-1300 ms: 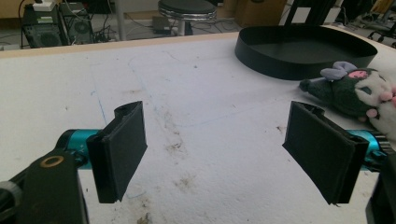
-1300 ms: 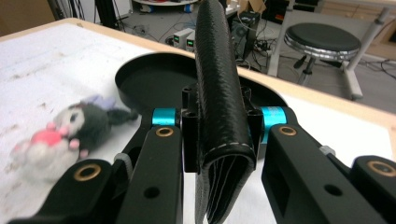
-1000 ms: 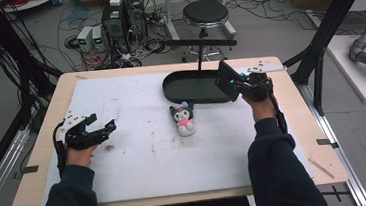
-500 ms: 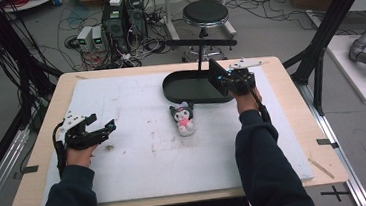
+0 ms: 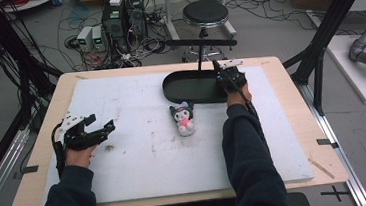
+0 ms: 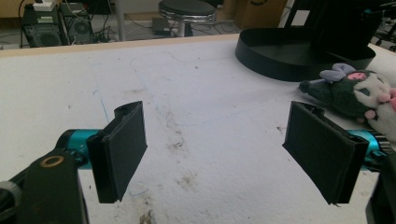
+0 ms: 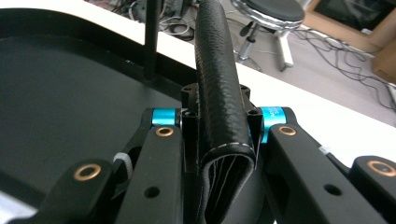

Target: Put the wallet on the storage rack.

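Black leather-textured handle (image 7: 219, 93) stands folded between the jaws of the right gripper (image 5: 226, 74), which are closed tight on it; the stitched edge of the strap shows at its near end. This handle belongs to the black oval basket (image 5: 189, 87), which sits at the far middle of the white mat (image 5: 140, 157), and the right gripper holds it at the basket's right end. In the right gripper view the basket's dark floor (image 7: 60, 93) spreads to the left of the clamped strap, with a thin black post (image 7: 150, 42) rising from its far rim.

A small plush toy (image 5: 183, 118), dark grey with a white face and pink body, lies on the mat just near of the basket and apart from it. In the left gripper view it (image 6: 359, 93) lies at the far right, close to the basket's wall (image 6: 280, 65).

At the left of the table (image 5: 290, 88), the left gripper (image 5: 96, 133) rests low over the mat with its jaws spread wide and nothing between them; its two black pads (image 6: 123, 149) frame bare, scuffed mat. It is well apart from the toy and the basket.

Beyond the far edge of the table stand a round black stool (image 5: 205, 14) and a cluster of electronics boxes (image 5: 124, 23) among cables on the floor.
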A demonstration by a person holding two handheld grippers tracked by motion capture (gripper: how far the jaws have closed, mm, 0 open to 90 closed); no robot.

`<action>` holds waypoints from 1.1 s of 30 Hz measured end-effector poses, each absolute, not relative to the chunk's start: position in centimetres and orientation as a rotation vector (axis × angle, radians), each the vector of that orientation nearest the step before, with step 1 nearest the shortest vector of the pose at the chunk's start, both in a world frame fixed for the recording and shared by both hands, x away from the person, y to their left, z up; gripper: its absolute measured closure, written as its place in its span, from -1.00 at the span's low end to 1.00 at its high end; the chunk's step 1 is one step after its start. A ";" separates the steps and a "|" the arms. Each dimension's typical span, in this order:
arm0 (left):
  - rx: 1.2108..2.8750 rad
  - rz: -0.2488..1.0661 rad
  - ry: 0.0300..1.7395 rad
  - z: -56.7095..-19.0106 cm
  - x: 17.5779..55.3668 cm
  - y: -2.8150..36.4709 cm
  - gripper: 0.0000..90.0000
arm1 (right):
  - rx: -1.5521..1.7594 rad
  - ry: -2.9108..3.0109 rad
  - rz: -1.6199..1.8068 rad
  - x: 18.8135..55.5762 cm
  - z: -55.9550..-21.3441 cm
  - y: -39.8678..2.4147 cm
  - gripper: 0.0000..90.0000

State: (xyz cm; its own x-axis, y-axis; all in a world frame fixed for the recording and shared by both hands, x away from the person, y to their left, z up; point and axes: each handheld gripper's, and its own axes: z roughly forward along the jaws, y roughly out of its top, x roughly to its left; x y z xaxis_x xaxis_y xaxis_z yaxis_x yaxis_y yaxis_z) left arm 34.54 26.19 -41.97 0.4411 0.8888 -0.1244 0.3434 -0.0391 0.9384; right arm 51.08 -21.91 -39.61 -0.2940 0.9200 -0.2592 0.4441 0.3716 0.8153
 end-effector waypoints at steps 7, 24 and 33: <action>1.604 0.627 1.099 -42.0 34.5 26.3 -0.54 | 1.137 1.868 0.730 51.6 -40.1 -20.2 0.71; 1.605 0.628 1.096 -42.0 34.5 26.3 -0.54 | 1.196 1.933 1.193 51.6 -39.4 -20.5 -0.16; 1.606 0.623 1.091 -42.0 34.5 26.1 -0.54 | 1.163 2.072 1.216 48.9 -36.3 -23.6 -0.31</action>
State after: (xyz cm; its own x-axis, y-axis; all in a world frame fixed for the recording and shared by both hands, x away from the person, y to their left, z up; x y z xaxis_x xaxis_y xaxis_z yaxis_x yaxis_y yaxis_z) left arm 34.46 26.15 -41.98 0.4491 0.8843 -0.1276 0.3388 -0.0364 0.9401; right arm 48.94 -23.65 -36.26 -0.5315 0.8468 0.0218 0.4317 0.2487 0.8670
